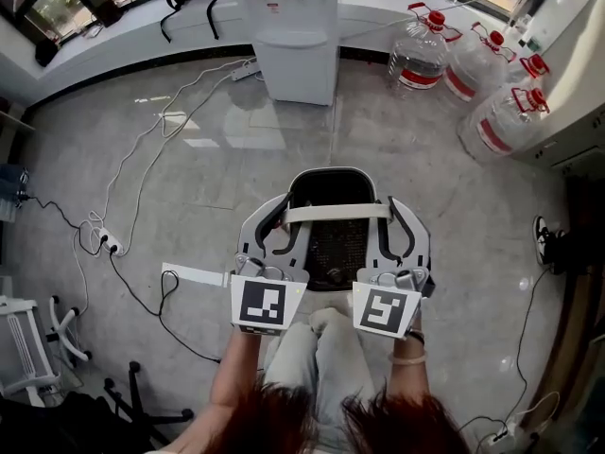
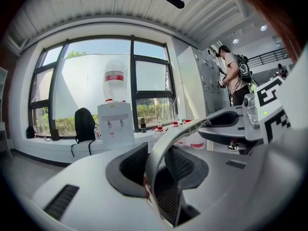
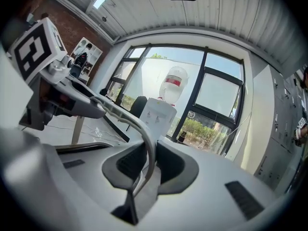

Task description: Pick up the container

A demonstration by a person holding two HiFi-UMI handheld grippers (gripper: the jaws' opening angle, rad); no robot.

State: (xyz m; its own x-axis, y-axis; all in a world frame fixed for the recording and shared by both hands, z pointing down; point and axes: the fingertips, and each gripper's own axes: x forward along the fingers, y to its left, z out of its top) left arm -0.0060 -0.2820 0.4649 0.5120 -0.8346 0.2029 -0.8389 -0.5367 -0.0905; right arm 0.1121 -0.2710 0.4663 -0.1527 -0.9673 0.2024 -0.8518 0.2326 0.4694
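container [image 1: 333,246]: black mesh basket, frame centre, over the person's knees | inside looks empty | likely light, stiff; thin pale handle [image 1: 337,213] may flex, so hold near both ends | left gripper [image 1: 281,227] and right gripper [image 1: 394,225] both clamped on handle | jugs [image 1: 422,51] upper right hold water

Open floor [image 1: 425,197] lies ahead of the container [image 1: 333,244] and to both sides. A water dispenser [image 1: 295,36] blocks the way straight ahead. Bottles [image 1: 477,69] crowd the right front, and cables [image 1: 95,223] trail across the left.
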